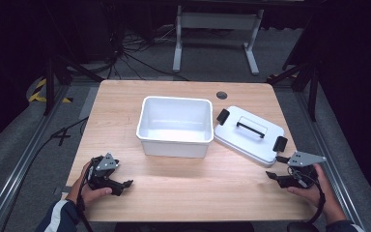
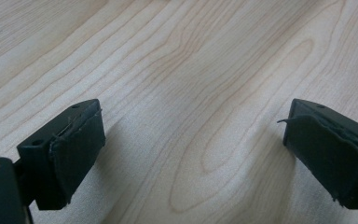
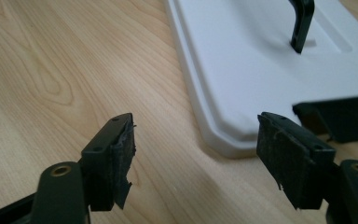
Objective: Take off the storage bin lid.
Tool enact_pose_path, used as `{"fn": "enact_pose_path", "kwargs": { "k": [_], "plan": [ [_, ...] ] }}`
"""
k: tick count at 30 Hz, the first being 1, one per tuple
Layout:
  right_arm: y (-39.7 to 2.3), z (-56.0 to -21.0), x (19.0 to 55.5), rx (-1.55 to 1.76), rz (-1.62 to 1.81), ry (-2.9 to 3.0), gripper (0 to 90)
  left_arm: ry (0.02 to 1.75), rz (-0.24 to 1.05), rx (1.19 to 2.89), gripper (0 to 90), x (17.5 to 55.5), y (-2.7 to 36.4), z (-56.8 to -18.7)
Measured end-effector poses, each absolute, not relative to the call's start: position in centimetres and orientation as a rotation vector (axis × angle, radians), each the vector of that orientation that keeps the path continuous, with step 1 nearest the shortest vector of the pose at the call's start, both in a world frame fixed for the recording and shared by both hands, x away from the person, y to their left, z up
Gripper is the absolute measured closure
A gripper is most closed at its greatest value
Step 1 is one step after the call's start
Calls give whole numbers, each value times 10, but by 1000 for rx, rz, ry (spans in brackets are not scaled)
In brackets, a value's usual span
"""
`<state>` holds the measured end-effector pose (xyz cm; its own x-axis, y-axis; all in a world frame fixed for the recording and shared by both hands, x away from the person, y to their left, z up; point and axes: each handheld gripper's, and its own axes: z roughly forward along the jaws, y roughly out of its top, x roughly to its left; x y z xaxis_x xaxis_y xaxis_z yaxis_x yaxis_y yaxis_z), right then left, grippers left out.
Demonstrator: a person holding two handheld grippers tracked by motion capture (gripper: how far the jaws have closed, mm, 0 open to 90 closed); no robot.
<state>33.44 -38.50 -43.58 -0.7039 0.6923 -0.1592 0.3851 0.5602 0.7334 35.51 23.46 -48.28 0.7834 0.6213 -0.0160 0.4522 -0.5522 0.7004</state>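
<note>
Both of my hands sit at the near edge of the bench, left hand-held gripper and right hand-held gripper both wide open, empty. White bin mid-bench, lid just right. I'd probably grab the lid's handle squarely.

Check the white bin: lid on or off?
Off. The lid lies flat on the table right of the open, empty white bin.

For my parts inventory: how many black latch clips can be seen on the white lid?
2. One latch clip sits at the lid's far-left end, beside the white bin. The other latch clip sits at the near-right end, close to the right hand-held gripper.
</note>
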Motion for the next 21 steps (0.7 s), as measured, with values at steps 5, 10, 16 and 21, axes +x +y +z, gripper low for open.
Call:
{"fn": "enact_pose_path", "kwargs": {
  "k": [5,10,16,21],
  "plan": [
    [-394,-457,329,982,1005,2328,266,793,303,2251,58,355,235,-483],
    [-397,-467,326,1050,1008,2287,250,795,304,2253,58,355,235,-483],
    [-397,-467,327,1110,1011,2303,251,803,313,2250,57,354,235,-483],
    [-396,-467,326,1128,1003,2293,250,802,312,2249,56,354,235,-483]
  ]
}}
